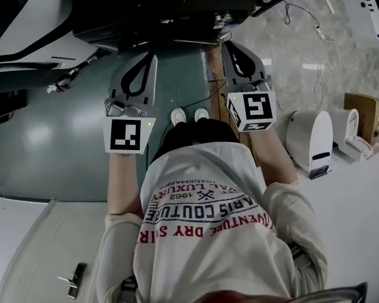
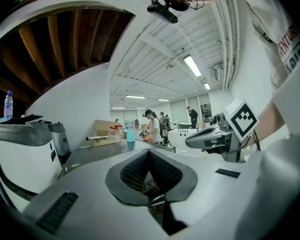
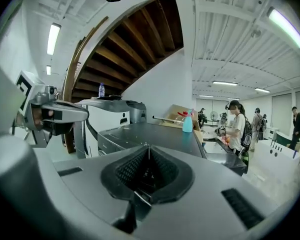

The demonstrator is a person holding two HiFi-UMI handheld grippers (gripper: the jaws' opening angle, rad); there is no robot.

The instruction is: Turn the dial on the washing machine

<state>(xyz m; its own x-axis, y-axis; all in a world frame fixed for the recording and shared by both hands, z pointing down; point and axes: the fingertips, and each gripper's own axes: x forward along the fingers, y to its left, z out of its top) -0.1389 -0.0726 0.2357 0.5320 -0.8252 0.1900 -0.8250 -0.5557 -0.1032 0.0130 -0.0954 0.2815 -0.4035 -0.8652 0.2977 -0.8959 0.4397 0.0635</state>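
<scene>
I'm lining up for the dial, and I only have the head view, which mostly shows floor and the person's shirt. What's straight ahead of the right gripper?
Observer: In the right gripper view, a dark grey counter lies straight ahead, with a blue spray bottle near its far end.
Operator: Any dial in sight?
Observer: None that I can make out. A white machine stands left of that counter, but its controls are too small to read.
Operator: Is the right gripper carrying anything?
Observer: No. The right gripper has its jaws together with nothing between them.
</scene>
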